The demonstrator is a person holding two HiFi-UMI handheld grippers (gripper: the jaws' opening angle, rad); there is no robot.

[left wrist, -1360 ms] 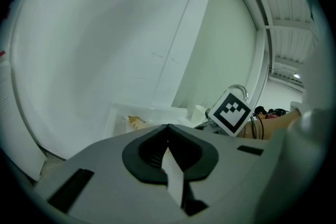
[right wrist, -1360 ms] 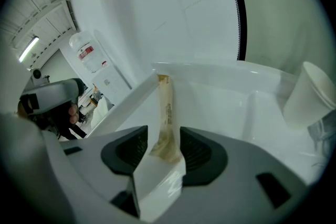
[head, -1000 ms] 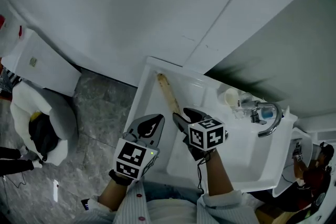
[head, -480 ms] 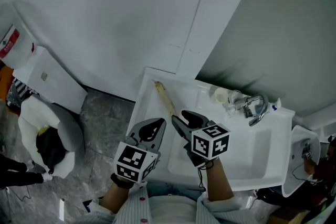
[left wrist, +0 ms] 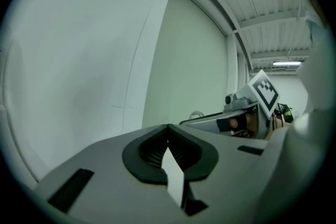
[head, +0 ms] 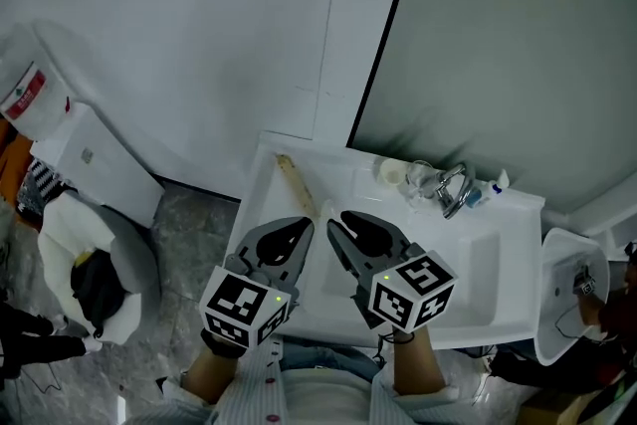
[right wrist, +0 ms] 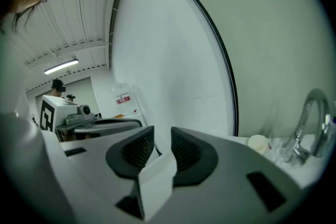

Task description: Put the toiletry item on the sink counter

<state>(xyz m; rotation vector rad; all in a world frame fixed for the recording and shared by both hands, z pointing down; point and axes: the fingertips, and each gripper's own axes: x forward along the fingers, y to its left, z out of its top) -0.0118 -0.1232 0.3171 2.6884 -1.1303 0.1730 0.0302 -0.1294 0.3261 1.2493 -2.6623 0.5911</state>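
Observation:
A long pale wooden-handled item point(head: 296, 182) lies along the left rim of the white sink counter point(head: 503, 309). Near the chrome faucet point(head: 453, 189) stand a small cup point(head: 390, 172) and a blue-tipped tube point(head: 490, 188). My left gripper point(head: 283, 236) hovers over the counter's front left; in the left gripper view its jaws point(left wrist: 168, 126) meet at the tips with nothing in them. My right gripper point(head: 362, 232) hangs beside it over the basin. Its jaws point(right wrist: 163, 137) have just been closing and stand a narrow gap apart, with nothing between them.
A toilet point(head: 75, 214) stands on the grey floor to the left. A second small basin point(head: 565, 286) sits past the counter's right end. A white wall and a large grey panel point(head: 518, 45) rise behind the sink.
Both grippers have risen away from the basin and look larger and lower in the head view. The right jaws have narrowed. The wooden item has stayed on the counter.

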